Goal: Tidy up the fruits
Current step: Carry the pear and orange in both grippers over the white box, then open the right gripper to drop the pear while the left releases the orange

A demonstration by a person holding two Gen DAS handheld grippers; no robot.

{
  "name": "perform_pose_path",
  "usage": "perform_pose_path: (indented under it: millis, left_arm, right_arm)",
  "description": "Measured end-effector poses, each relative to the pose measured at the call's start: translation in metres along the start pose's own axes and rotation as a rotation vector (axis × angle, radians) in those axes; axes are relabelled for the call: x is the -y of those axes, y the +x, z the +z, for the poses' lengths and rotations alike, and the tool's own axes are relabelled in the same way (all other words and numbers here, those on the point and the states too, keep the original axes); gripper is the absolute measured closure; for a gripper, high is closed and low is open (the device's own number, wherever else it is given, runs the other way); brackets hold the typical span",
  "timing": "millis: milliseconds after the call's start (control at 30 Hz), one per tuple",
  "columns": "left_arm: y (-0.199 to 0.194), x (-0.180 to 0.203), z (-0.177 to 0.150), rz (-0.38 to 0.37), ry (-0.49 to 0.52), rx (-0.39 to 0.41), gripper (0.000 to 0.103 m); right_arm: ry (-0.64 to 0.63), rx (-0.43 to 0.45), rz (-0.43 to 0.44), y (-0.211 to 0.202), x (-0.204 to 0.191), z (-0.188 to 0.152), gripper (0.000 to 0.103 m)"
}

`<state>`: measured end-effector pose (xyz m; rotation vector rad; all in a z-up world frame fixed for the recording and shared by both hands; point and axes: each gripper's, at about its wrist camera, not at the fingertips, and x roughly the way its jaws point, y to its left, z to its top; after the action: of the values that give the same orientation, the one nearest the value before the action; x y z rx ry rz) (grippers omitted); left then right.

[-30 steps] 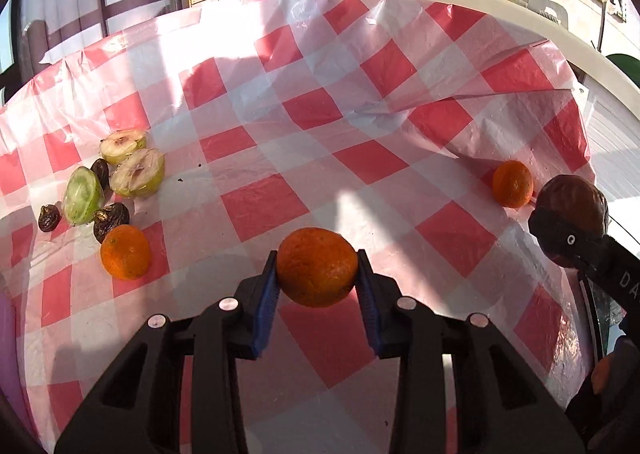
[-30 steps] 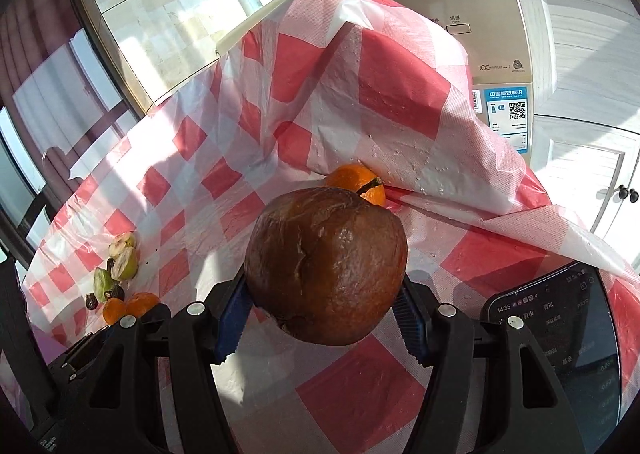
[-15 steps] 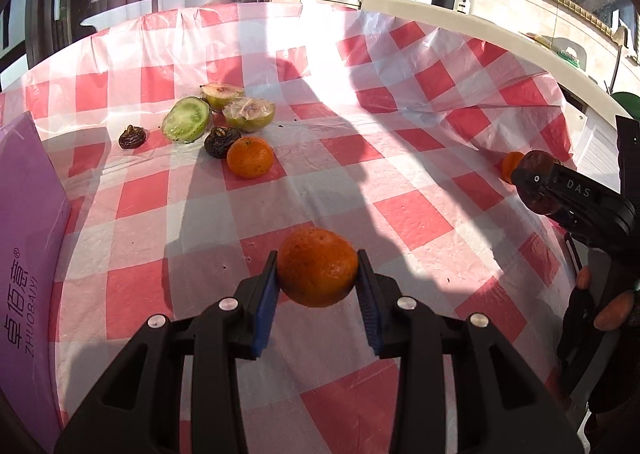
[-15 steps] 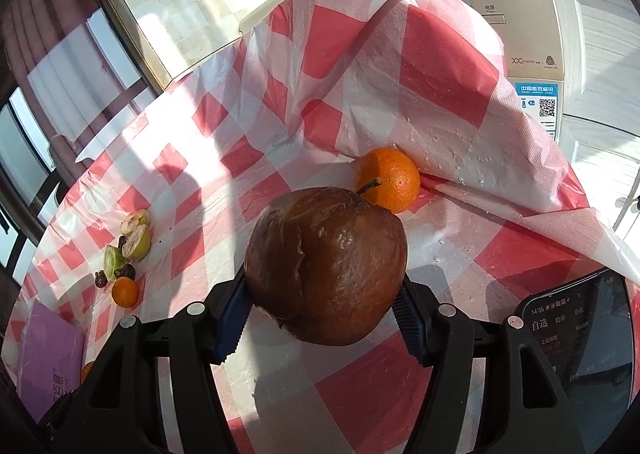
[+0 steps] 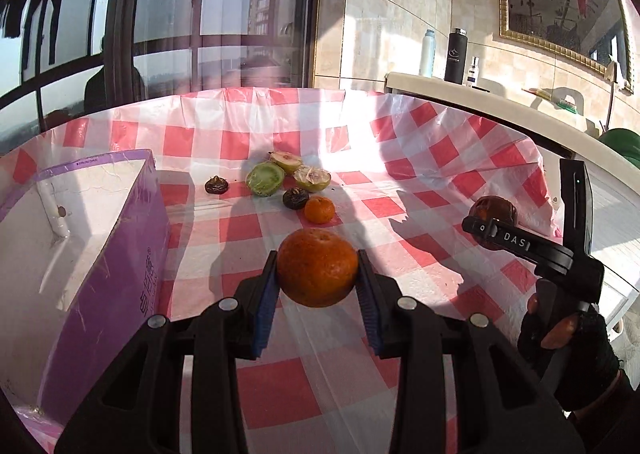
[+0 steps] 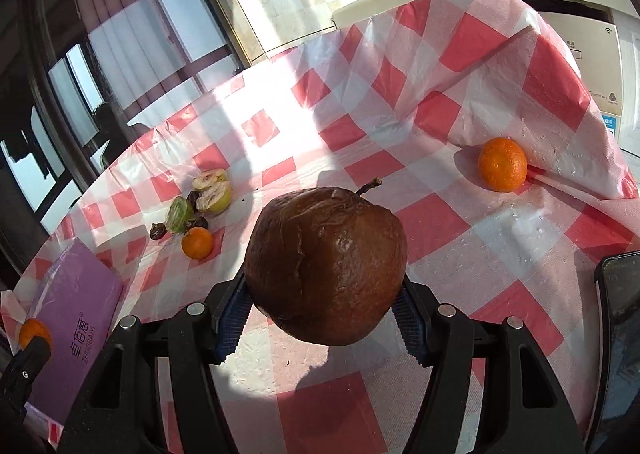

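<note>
My left gripper (image 5: 318, 278) is shut on an orange tangerine (image 5: 317, 267), held above the red-and-white checked tablecloth (image 5: 400, 262). An open purple box (image 5: 80, 254) stands just to its left. My right gripper (image 6: 324, 314) is shut on a large brown rotten apple (image 6: 326, 266) with its stem up. That apple (image 5: 494, 210) and the gloved hand (image 5: 568, 350) holding the right gripper also show at the right of the left wrist view. A cluster of cut green fruit halves (image 5: 280, 176), dark dried fruits (image 5: 296, 198) and a small tangerine (image 5: 319, 209) lies further back. Another tangerine (image 6: 503, 163) rests by the cloth's raised fold.
The purple box (image 6: 76, 318) also appears at the lower left of the right wrist view, with the left gripper's tangerine (image 6: 34, 332) beside it. A dark phone (image 6: 620, 334) lies at the right edge. Bottles (image 5: 454, 56) stand on a white counter behind. A window lies beyond the table.
My left gripper has swung left and risen with its tangerine, bringing the purple box into view. The right gripper has moved and rolled with the apple, so the lone tangerine now sits further right.
</note>
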<state>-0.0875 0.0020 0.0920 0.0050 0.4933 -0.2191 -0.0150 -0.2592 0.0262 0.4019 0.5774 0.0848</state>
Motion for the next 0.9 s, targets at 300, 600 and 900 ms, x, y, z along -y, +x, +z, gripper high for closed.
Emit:
perform_pose_path:
  millis: [300,600,900]
  left_arm:
    - [-0.073,-0.094,0.007,0.208,-0.117,0.102,0.066]
    - [-0.08,-0.199,-0.009,0.406,-0.248,-0.042,0.065]
    - [-0.047,-0.244,-0.015,0.433,-0.284,-0.246,0.066]
  right_arm:
    - [-0.237,-0.042,0.367,-0.013,-0.16,-0.021,0.04]
    - [-0.431,-0.148,0.551,-0.006,-0.285,-0.043,0.04]
    - [-0.853,-0.312,0.408,0.026,-0.373,-0.094,0.04]
